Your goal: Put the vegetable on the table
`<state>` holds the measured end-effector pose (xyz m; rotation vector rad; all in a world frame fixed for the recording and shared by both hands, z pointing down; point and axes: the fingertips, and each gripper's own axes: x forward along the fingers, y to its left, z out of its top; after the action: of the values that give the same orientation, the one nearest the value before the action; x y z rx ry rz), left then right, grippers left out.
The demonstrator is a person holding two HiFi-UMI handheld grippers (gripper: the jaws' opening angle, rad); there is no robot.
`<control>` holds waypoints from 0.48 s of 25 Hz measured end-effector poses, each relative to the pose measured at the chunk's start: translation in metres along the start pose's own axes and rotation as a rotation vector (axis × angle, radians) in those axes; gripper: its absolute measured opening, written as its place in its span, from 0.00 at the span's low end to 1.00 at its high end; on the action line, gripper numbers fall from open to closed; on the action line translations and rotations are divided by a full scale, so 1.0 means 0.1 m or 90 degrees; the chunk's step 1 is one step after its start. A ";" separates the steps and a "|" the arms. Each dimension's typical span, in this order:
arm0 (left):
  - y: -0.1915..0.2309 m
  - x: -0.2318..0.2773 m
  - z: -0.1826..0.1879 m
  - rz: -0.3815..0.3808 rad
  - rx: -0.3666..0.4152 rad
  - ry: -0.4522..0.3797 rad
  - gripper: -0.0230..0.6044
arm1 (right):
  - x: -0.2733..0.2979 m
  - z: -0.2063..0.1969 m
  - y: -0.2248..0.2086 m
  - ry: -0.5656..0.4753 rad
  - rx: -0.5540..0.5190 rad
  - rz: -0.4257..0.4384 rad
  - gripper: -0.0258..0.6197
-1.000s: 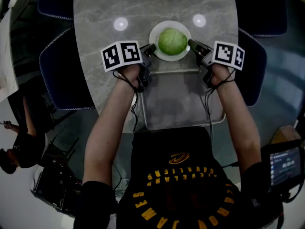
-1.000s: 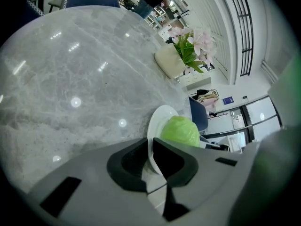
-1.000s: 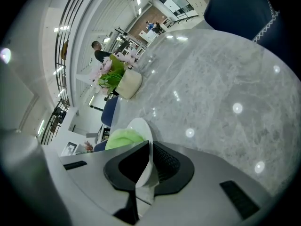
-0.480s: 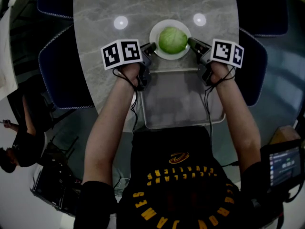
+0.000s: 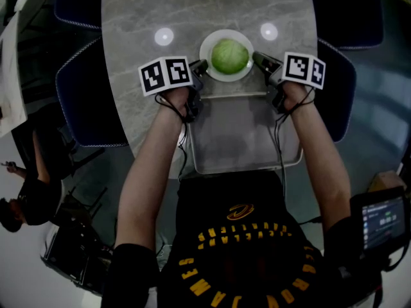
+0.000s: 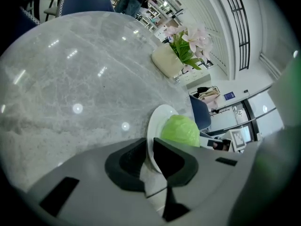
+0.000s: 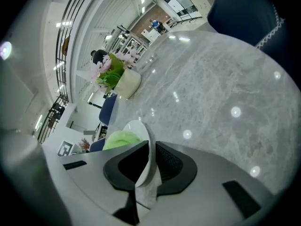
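A green cabbage [image 5: 229,56] lies on a white plate [image 5: 209,46] held over the marble table [image 5: 128,95], just beyond the metal tray [image 5: 244,140]. My left gripper [image 5: 203,65] is shut on the plate's left rim and my right gripper [image 5: 258,59] is shut on its right rim. In the left gripper view the plate rim [image 6: 153,140] runs between the black jaws of my left gripper [image 6: 149,160], with the cabbage [image 6: 181,131] behind. In the right gripper view the plate rim [image 7: 141,131] is pinched the same way by my right gripper [image 7: 149,165], the cabbage [image 7: 120,139] to its left.
A vase of pink flowers [image 6: 181,48] stands farther along the table. Blue chairs [image 5: 87,101] flank the table on both sides. The tray lies at the near edge in front of the person's body. A person sits at the far left [image 5: 26,191].
Both grippers and the plate with the cabbage have shifted slightly farther along the table, away from the tray.
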<state>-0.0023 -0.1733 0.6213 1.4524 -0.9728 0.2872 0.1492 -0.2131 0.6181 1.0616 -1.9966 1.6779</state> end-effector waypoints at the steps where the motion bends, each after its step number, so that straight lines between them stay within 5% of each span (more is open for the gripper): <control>1: 0.03 0.00 0.02 0.010 0.009 -0.002 0.10 | -0.02 0.05 -0.02 -0.011 -0.007 -0.010 0.09; 12: 0.35 -0.37 0.34 0.081 0.072 -0.065 0.11 | -0.06 0.27 0.37 -0.075 -0.147 -0.024 0.09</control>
<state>-0.0619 -0.1844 0.6144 1.5222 -1.1504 0.3682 0.1329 -0.2357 0.5811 1.1289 -2.1663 1.3541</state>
